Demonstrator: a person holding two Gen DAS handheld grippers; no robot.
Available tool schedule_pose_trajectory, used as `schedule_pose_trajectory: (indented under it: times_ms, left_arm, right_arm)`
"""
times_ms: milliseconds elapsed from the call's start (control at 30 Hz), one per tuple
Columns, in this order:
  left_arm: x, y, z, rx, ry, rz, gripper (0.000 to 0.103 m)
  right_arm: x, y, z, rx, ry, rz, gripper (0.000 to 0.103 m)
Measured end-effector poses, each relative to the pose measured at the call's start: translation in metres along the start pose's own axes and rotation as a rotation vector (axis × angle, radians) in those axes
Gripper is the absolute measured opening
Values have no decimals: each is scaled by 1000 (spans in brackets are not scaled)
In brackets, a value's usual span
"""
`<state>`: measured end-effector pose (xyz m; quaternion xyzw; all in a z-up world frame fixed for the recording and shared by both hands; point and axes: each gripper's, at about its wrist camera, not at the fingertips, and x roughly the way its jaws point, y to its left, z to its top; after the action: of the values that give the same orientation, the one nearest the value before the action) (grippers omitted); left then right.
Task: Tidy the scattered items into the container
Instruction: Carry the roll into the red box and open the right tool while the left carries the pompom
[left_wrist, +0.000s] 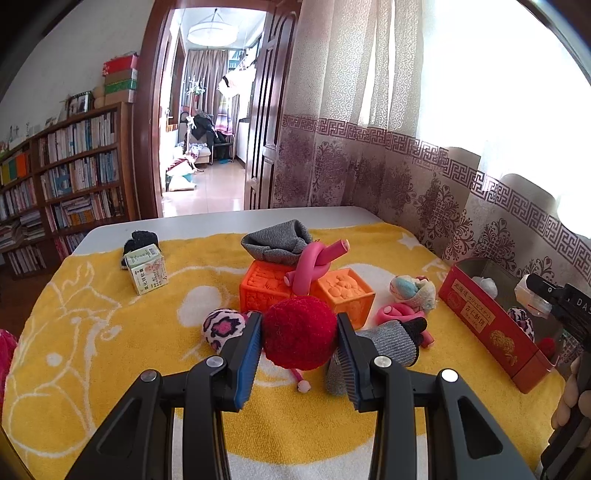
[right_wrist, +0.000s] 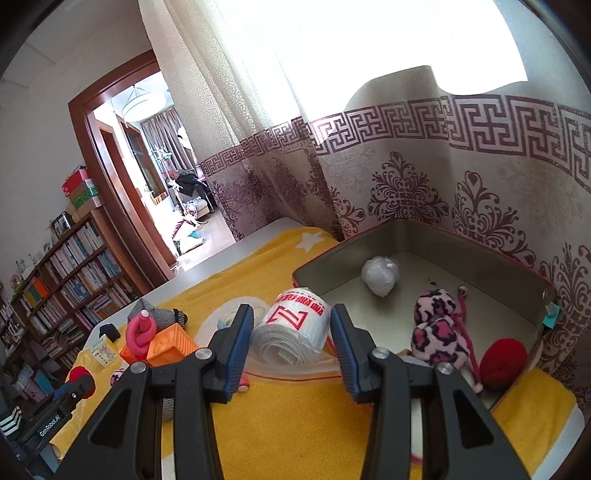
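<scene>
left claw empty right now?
No: in the left wrist view the left claw is clamped on a red pompom ball, both pads pressing its sides.

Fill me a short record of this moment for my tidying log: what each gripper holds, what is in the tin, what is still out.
left gripper: shut on red pompom
right gripper: shut on wrapped tissue roll, near the tin's rim
container: red tin, open, at the curtain side
in the tin: white wad, leopard plush, red ball
still out: orange blocks, pink foam stick, small carton, grey glove
</scene>
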<state>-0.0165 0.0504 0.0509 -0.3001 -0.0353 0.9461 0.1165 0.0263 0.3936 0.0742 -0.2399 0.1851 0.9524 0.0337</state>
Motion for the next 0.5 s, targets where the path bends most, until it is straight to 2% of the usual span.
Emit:
schedule_pose_trajectory:
  times_ms: [200, 300, 367, 433, 467, 500]
  left_arm:
    - [2, -36, 5, 28, 22, -82, 41]
    - [7, -62, 9, 64, 35, -123, 41]
    - [9, -80, 12, 90, 42, -149, 41]
    - [12, -97, 15, 109, 50, -177, 41]
    - [13, -105, 17, 119, 53, -188, 41]
    - [15, -113, 19, 129, 57, -198, 41]
  right_arm:
    - [-22, -42, 35, 35, -64, -71, 47]
    - [-23, -64, 43, 50, -64, -105, 47]
    - [-17, -77, 44, 61, -29, -113, 47]
    - [-1, -85, 43, 55, 47, -115, 49]
    - [5, -88, 41, 58, 74, -120, 52]
    - [10, -91, 39, 72, 87, -123, 64]
